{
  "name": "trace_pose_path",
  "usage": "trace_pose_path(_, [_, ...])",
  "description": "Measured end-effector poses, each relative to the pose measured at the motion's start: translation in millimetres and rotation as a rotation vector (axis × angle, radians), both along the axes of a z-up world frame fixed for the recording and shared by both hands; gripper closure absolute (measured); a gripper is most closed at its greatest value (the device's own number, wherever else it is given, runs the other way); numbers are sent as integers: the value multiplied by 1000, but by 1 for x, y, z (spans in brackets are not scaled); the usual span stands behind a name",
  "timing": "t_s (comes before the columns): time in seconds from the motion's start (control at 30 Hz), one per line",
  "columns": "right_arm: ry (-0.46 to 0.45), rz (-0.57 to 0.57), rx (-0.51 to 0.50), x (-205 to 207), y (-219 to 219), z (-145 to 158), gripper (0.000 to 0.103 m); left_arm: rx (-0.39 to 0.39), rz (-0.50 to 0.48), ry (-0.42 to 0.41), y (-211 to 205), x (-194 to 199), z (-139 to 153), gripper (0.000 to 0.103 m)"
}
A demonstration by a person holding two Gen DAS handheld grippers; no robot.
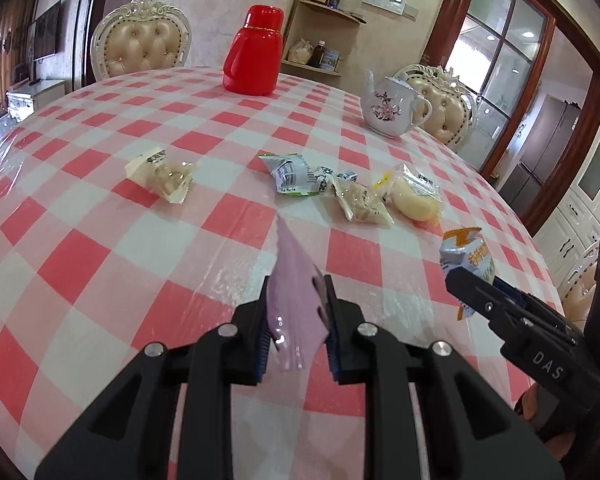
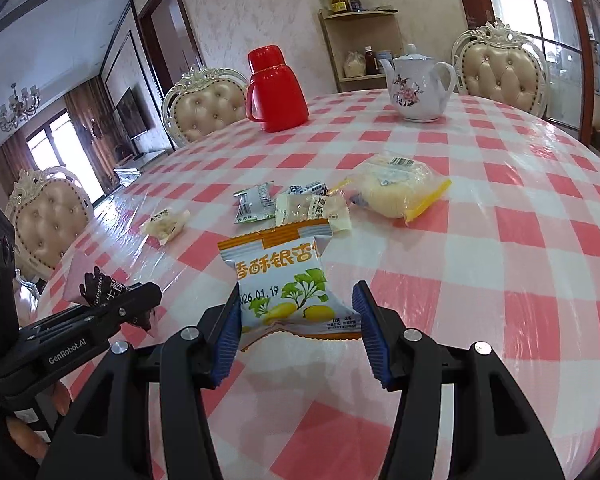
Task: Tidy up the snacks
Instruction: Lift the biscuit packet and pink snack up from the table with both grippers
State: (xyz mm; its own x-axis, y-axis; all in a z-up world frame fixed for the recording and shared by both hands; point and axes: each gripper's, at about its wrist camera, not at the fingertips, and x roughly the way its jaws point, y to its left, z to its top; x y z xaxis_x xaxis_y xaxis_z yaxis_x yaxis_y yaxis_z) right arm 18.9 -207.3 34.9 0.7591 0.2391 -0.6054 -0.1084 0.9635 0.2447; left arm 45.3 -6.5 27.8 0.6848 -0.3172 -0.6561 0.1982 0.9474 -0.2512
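While the left claw (image 1: 296,308) is pinching a thin pink packet (image 1: 296,292) tightly between its blue pads, holding it edge-on above the worktop (image 1: 100,240), the right claw (image 2: 298,320) is gripping an orange-and-white snack bag (image 2: 284,280) printed with yellow fruit and green leaves, its jaws standing about half apart and pressing on the bag's two sides. Both packets are hanging clear of the red-and-white checked cloth rather than lying on it. Farther out on the worktop, four more snacks are lying loose: a cream-coloured wrapped sweet (image 1: 164,176) is sitting alone to the left, well apart from the rest, and a green-and-white packet (image 1: 290,172), a second cream wrapped sweet (image 1: 360,200) and a clear bag holding a pale yellow cake (image 1: 416,196) are clustering close together near the middle, the first two touching or overlapping. Beyond them, a red thermos jug (image 1: 256,52) and a white teapot with a pink flower pattern (image 1: 388,108) are standing upright near the far edge, well apart from each other. Cream tufted chairs (image 1: 144,36) are standing around the worktop.
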Motion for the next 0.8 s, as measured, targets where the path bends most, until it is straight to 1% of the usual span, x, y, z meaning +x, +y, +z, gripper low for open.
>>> trace_pose_path(0.17, [-4,9,-3,-13,8,-1,50,-15,12,2,7,-13,-3,80])
trace_pose_path(0.27, [-16,11,10,-23,10,0,50,-37,22,-2,12,-17,-3,80])
trace_pose_path(0.4, [4,10,70,-33,8,-2,50,-54,37,-16,18,-26,-3,80])
trace_pose_path(0.53, [-11,8,137,-50,7,4,50,-78,39,-28,23,-37,-2,81])
trace_pose_path(0.63, [-3,20,159,-62,12,5,50,-76,38,-35,24,-46,-1,81])
trace_pose_path(0.8, [13,40,170,-80,22,6,50,-100,40,-48,30,-63,1,81])
